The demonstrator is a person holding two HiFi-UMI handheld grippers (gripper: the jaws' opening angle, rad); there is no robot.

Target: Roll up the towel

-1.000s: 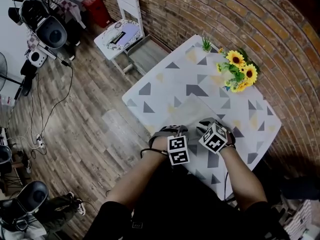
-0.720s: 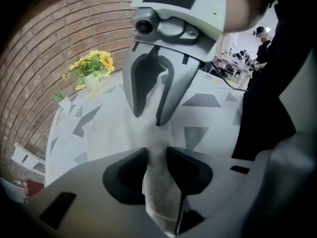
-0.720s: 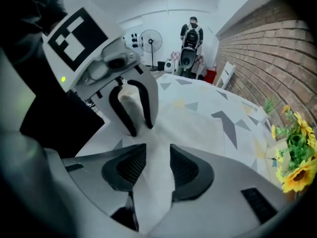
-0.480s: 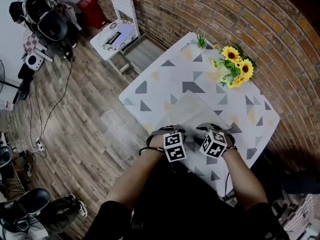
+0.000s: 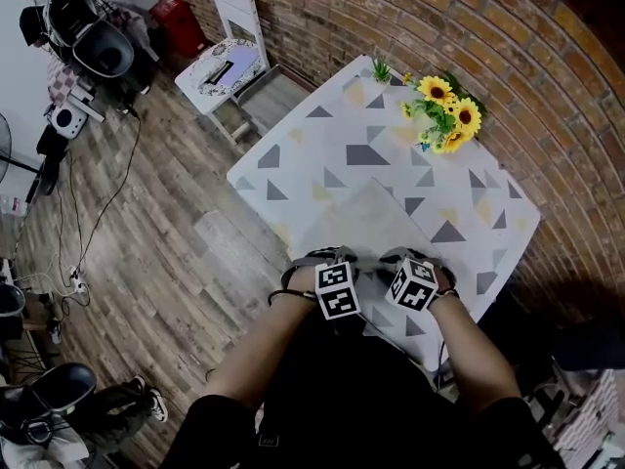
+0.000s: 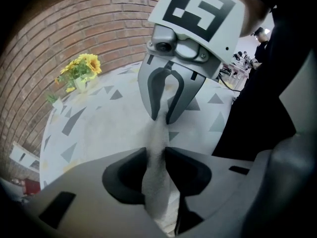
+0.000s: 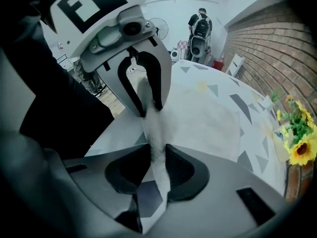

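Observation:
A pale towel point(image 5: 376, 225) lies flat on the table point(image 5: 293, 154), which has a triangle-print cloth. Both grippers stand side by side at the towel's near edge. My left gripper point(image 5: 332, 262) is shut on a raised fold of the towel point(image 6: 156, 167); its jaws closed in within the last second. My right gripper point(image 5: 408, 259) pinches the same fold point(image 7: 157, 152); its jaws have just been closing on it. The fold runs as a ridge from one gripper to the other. Each gripper view shows the other gripper: the right one point(image 6: 166, 115) and the left one point(image 7: 146, 110).
A vase of sunflowers point(image 5: 441, 115) and a small green plant point(image 5: 380, 69) stand at the table's far corner by the brick wall. A white chair point(image 5: 229, 57) is beyond the table. Camera gear point(image 5: 83, 37) and cables lie on the wooden floor. A person point(image 7: 199, 26) stands far off.
Both grippers have drawn back across the table toward its near edge, the right one farther. Both now sit at the towel's near edge.

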